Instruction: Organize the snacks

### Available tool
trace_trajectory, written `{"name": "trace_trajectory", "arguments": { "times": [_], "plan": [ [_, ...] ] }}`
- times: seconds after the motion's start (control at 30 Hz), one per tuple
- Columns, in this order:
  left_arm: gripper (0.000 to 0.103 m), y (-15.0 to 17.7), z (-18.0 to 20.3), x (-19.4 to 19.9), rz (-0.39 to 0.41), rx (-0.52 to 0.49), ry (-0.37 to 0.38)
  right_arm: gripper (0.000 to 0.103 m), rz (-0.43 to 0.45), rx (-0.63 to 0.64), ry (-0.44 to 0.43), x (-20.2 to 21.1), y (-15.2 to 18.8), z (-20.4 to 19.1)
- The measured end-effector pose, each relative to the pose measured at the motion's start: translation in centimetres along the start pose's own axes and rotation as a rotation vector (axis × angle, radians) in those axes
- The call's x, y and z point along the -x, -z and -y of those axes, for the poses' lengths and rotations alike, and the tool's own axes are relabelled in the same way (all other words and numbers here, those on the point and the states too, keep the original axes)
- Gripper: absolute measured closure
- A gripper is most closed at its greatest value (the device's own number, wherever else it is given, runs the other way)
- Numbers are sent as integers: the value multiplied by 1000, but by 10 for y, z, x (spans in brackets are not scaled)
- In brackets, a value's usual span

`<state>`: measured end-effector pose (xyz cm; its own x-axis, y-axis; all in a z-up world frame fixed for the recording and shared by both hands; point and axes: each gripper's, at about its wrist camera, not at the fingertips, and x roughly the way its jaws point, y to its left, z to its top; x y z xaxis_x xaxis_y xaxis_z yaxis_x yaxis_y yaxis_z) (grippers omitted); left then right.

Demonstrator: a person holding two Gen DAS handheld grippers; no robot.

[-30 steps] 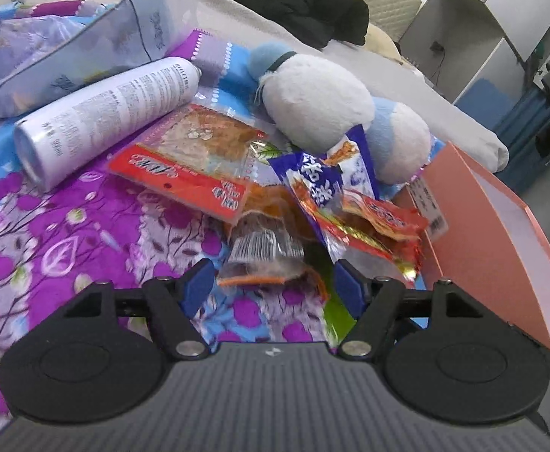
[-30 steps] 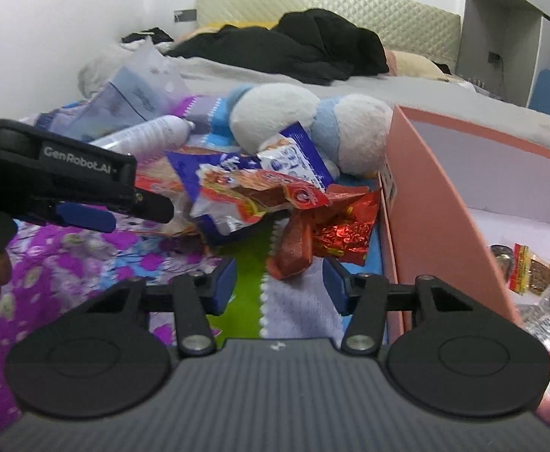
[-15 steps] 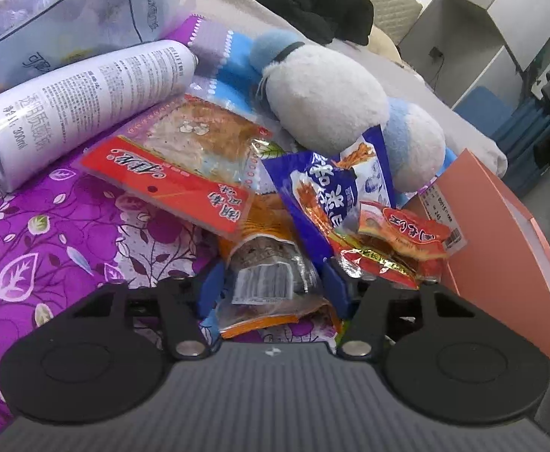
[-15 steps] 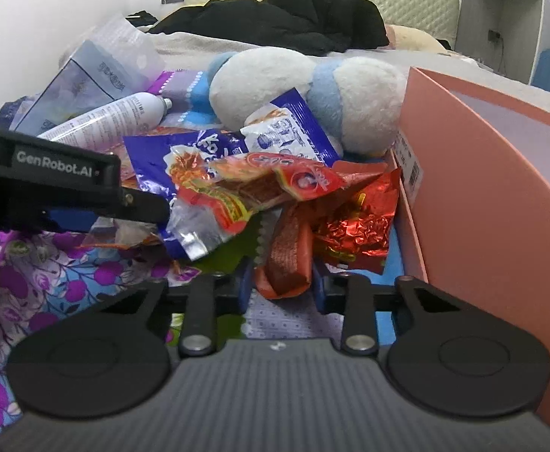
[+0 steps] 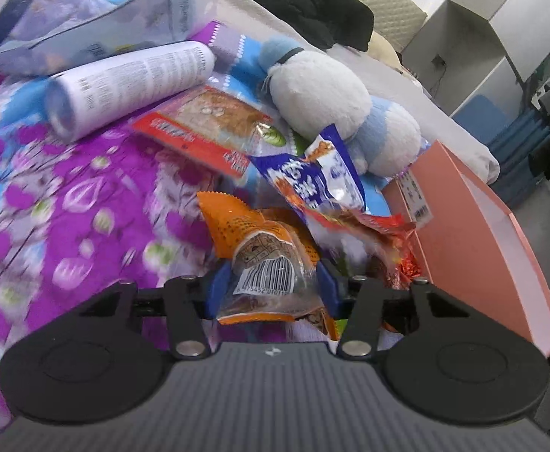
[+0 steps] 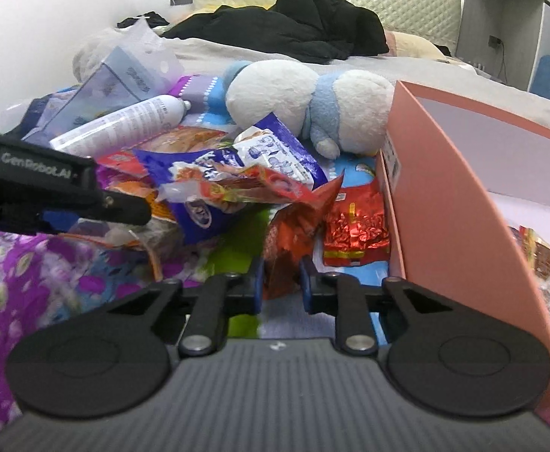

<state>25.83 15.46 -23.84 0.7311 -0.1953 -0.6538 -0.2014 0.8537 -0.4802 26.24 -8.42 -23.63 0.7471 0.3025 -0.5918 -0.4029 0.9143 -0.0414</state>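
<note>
Crinkly, light orange packet (image 5: 271,267) pinched by left gripper (image 5: 271,288) at barcode end, right gripper (image 6: 280,282) clamps slippery red-orange packet (image 6: 293,233) btm edge.

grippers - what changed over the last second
Both closed in from open. The left gripper now clamps the orange packet; the right gripper pinches the red packet. The plush toy, spray can and pink box stayed put.
</note>
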Motion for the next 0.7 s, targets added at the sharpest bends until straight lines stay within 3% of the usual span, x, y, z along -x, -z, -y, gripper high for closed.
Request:
{"name": "trace_trajectory", "arguments": {
  "times": [0.3,0.7],
  "plan": [
    [48,36,1,64,-3,17,-14,81,-5,49,-32,57,26,-12],
    [47,90,2,105,-90,10,-33,81,-59,136,-60,120,73,-12]
  ]
}}
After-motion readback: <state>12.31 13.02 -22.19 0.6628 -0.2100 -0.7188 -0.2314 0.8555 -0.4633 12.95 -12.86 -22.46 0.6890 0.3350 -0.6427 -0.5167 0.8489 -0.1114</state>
